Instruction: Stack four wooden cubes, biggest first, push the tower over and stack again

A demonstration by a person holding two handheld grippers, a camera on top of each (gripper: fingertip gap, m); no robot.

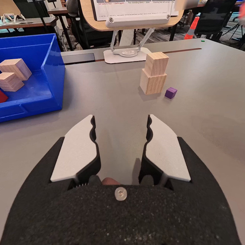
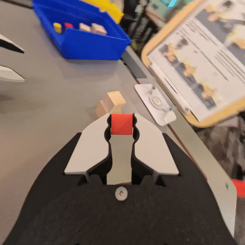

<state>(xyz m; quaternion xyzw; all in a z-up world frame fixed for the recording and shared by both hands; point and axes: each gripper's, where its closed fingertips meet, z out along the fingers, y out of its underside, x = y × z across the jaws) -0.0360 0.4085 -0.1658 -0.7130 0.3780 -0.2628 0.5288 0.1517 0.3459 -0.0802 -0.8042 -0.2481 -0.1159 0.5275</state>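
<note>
Above table [image 2: 39, 119] | right gripper [image 2: 121, 116] grips orange cube [image 2: 121, 124] (flat-faced) | left gripper [image 1: 120, 116] spread, empty.

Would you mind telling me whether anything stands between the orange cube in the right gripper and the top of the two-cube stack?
Nothing visible does: the orange cube sits just short of the stack, whose top is bare.

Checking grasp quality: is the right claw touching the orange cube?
Touching. The right wrist view shows the orange cube pinched between both fingers of the right claw.
</note>
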